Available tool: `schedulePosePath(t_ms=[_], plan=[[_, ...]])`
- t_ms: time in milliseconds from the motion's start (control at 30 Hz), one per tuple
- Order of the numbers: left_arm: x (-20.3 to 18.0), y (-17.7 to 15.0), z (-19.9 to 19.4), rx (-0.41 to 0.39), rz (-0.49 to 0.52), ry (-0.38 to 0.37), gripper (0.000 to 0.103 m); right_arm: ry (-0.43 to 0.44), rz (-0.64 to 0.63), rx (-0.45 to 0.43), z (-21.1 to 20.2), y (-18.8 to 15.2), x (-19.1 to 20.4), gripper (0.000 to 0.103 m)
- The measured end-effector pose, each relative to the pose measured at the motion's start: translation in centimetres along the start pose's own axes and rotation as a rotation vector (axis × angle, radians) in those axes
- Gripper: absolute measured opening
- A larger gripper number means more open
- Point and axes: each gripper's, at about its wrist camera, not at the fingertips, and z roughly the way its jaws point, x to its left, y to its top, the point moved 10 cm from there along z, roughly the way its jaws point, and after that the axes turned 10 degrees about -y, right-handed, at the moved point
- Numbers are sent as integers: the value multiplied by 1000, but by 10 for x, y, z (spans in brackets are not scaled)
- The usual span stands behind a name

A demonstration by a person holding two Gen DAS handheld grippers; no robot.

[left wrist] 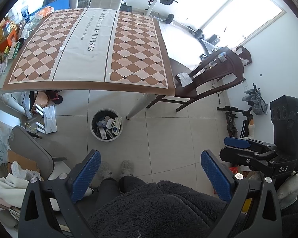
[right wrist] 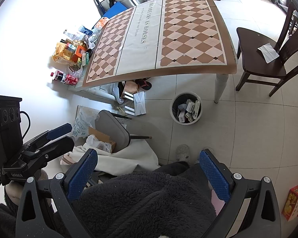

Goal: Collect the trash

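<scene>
A round white trash bin (left wrist: 106, 124) (right wrist: 185, 108) stands on the tiled floor by a table leg, holding several small cardboard boxes. My left gripper (left wrist: 149, 175) is open and empty, held high above the floor over the person's dark fleece. My right gripper (right wrist: 148, 173) is open and empty too, beside the left one. The right gripper also shows at the right edge of the left wrist view (left wrist: 237, 142), and the left gripper at the left edge of the right wrist view (right wrist: 58, 130). A white paper (left wrist: 183, 78) (right wrist: 268, 52) lies on the dark wooden chair's seat.
A table with a checkered cloth (left wrist: 89, 47) (right wrist: 161, 37) carries boxes, bags and a cola bottle (right wrist: 64, 77) along its left edge. A dark wooden chair (left wrist: 204, 79) (right wrist: 268, 59), a grey chair (right wrist: 115, 130), floor clutter under the table (left wrist: 43, 111) and a red box (right wrist: 296, 200) stand around.
</scene>
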Motion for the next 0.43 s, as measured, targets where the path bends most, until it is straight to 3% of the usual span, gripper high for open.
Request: schedulePosePath(t_ms=[433], plan=[[2, 3, -2, -6, -2, -4, 103, 3, 3, 2, 1, 1, 0, 103]])
